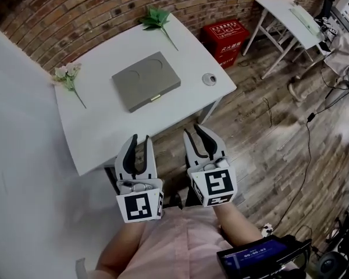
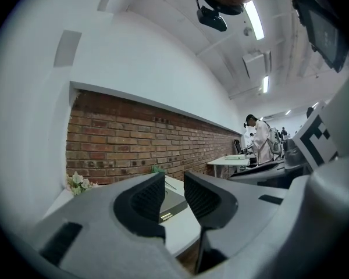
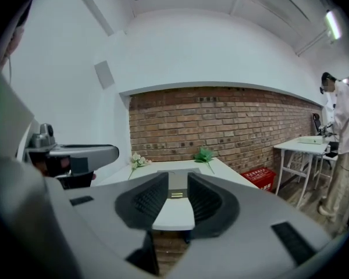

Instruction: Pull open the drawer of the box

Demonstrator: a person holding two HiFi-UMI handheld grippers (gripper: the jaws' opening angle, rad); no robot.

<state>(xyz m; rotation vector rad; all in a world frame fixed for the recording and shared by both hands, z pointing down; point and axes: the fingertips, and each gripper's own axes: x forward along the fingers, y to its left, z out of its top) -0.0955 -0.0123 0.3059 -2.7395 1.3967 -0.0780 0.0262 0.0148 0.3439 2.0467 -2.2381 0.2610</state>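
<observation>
Both my claws hang short of the bench's [image 1: 104, 127] near edge, side by side and well apart from the box [image 1: 145, 80]. My left claw [image 1: 141, 138] has its jaws a narrow way apart with nothing between them; along them in the left gripper view [image 2: 174, 192] I see only a corner of the box [image 2: 173, 203] far beyond the tips. My right claw [image 1: 194, 130] stands the same, jaws parted a little and empty, and in the right gripper view [image 3: 175, 195] it looks straight down the bench at the box [image 3: 177, 181] and its small gold handle [image 3: 175, 195]. The box is flat and grey, lying near the middle of the bench, turned a little askew, with two shallow round dents in its lid. The handle [image 1: 155, 98] sits on the side that faces the near edge, and the drawer is shut, flush with the box. White flowers [image 1: 68, 74] lie at the far left corner, a green sprig [image 1: 157, 19] at the far right corner, and a small round thing [image 1: 209, 79] by the near right corner. A red crate [image 1: 225, 39] stands on the wooden floor past the right edge, against the brick wall.
</observation>
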